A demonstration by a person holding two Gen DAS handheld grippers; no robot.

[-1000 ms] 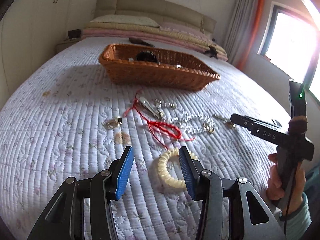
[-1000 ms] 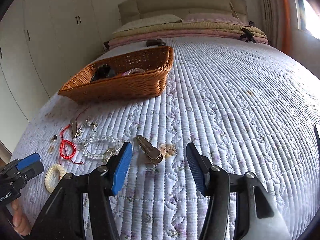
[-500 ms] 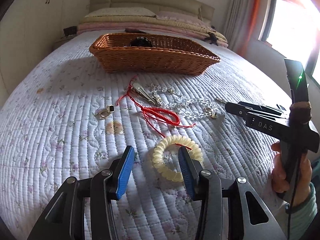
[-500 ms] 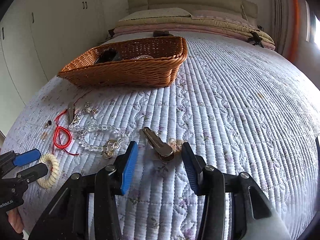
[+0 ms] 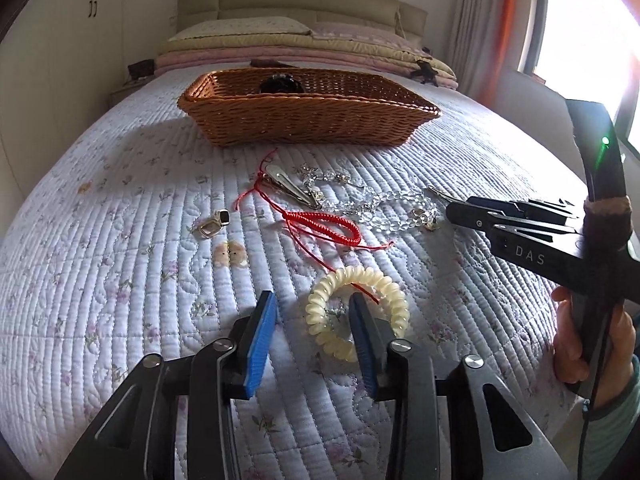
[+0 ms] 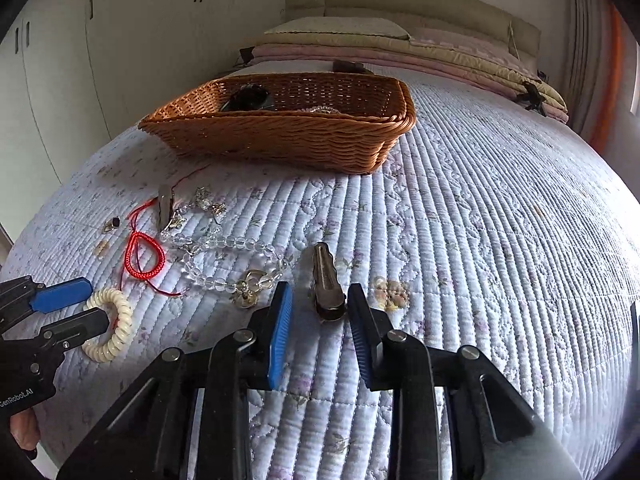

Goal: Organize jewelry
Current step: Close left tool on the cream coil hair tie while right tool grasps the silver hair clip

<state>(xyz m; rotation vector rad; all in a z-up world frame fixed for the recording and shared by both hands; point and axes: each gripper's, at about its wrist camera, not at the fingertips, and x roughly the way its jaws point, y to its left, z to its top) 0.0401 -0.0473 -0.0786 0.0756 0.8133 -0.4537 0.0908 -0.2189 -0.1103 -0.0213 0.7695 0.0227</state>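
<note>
1. You had a dark item and some beads already in the basket point(image 6: 280, 140).
2. Your left gripper point(image 5: 314, 312) was closing around the coil tie point(image 5: 356, 316), not yet pinching.
3. Your right gripper point(image 6: 320, 300) was closing around a clip point(image 6: 326, 280).
4. Red cord point(image 5: 324, 226), crystal beads point(image 5: 384, 208), a second clip point(image 5: 288, 186) and a ring point(image 5: 212, 224) lay on the bed point(image 6: 480, 240).

two wrist views, low over the bed point(image 5: 120, 280)

both face the headboard, angled down; each shows the basket point(image 5: 308, 120) point(image 6: 280, 136) and jewelry.
</note>
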